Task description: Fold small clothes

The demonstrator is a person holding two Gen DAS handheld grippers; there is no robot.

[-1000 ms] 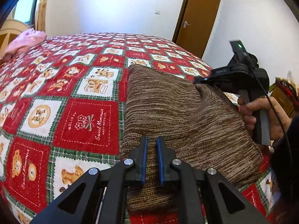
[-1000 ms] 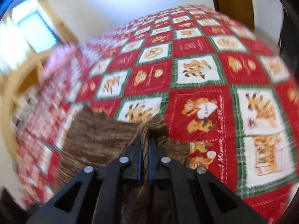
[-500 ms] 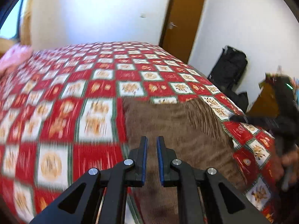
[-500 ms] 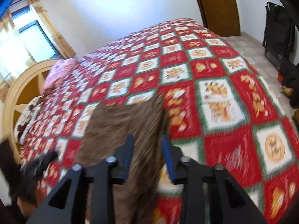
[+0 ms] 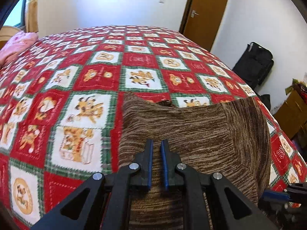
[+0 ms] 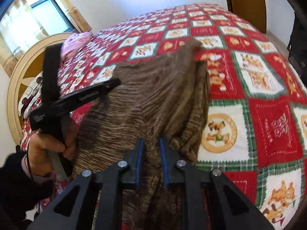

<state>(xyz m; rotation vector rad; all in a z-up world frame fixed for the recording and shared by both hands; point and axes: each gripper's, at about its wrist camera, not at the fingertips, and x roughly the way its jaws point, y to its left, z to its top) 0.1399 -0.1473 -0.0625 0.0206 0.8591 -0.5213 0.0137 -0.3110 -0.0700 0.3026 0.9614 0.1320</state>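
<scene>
Right now the brown knit garment (image 5: 201,134) lies on the bed's red teddy-bear blanket (image 5: 96,76), its near edge pinched by both the left hand-held gripper (image 5: 157,163) and the right hand-held gripper (image 6: 150,161), whose jaws have just been closing on the fabric

grippers: 2 | brown knit garment (image 5: 201,134): 1 | pink cloth (image 5: 17,42): 1 | door (image 5: 207,13): 1
</scene>
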